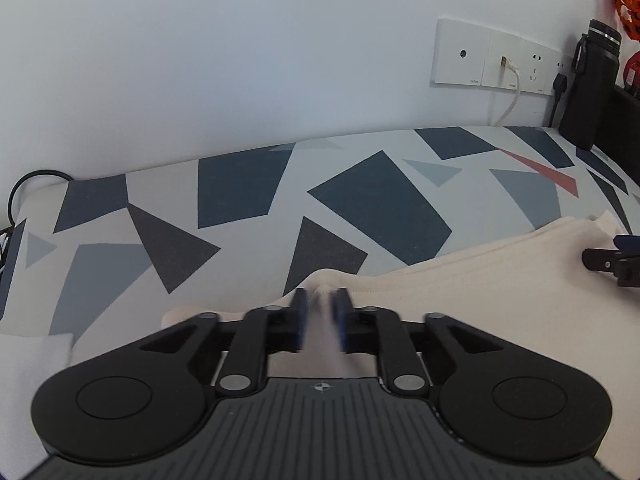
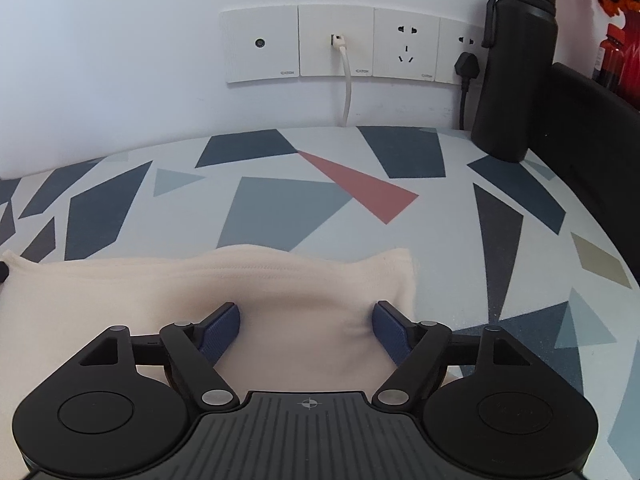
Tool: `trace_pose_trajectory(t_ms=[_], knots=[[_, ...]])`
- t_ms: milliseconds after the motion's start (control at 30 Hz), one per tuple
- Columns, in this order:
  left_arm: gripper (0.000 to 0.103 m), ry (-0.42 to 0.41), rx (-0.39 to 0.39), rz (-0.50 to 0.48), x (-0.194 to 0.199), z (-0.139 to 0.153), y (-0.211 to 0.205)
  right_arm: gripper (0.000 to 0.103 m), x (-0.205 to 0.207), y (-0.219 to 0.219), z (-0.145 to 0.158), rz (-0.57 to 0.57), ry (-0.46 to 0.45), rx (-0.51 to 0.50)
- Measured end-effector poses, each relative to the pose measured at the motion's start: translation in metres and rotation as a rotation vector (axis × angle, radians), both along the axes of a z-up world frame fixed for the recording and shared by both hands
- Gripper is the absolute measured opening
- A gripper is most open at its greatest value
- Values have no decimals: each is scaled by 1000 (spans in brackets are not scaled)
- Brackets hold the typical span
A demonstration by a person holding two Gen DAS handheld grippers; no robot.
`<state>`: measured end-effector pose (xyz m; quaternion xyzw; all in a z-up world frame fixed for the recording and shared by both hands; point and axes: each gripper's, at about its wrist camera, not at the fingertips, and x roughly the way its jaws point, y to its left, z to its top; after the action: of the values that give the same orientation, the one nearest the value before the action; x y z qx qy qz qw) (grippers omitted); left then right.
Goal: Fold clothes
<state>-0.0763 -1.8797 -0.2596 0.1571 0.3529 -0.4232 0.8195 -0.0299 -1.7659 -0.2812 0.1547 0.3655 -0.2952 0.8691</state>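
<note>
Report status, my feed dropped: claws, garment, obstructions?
Left claw part-open astride a fabric ridge. Right claw open over cream garment, folded flat. Black bottle stands clear.

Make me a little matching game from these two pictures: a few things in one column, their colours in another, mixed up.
Things:
1. garment
2. bottle
3. plugged-in cable
4. gripper pads

Colours:
a. blue
b. white
c. cream
d. black

Pairs: 1-c, 2-d, 3-b, 4-a
</note>
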Motion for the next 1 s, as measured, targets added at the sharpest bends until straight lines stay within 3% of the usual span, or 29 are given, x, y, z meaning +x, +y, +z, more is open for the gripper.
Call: trace_pose_trajectory(t_ms=[33,133,200,300,533,767,800,833,867,900,933,1000], knots=[[66,17,-13,-5,3,4,4,75,-1,-2,1,-4,-8,13],[66,45,-82,14,6,26,35,77,-19,-7,16,-26,-78,72],[66,68,-126,33,7,40,64,92,-37,-7,29,-40,-122,86],[66,145,-174,32,1,45,114,95,-70,3,50,-25,-158,73],[66,325,-225,-67,-40,19,192,96,-136,35,59,-31,-141,108],[63,386,-219,-208,-58,-8,191,95,-147,63,29,-45,-48,138],[59,359,-202,-224,-61,-8,191,95,-145,67,24,-39,-31,134],[41,322,-176,-237,-65,-6,191,95,-145,68,21,-46,-33,133],[30,294,-155,-247,-67,-4,192,95,-144,69,18,-52,-35,132],[27,285,-152,-254,-67,-2,196,95,-146,66,16,-77,-46,157],[16,288,-161,-258,-66,0,200,96,-147,63,14,-101,-56,182],[13,302,-167,-261,-62,2,209,96,-151,58,9,-150,-77,228]])
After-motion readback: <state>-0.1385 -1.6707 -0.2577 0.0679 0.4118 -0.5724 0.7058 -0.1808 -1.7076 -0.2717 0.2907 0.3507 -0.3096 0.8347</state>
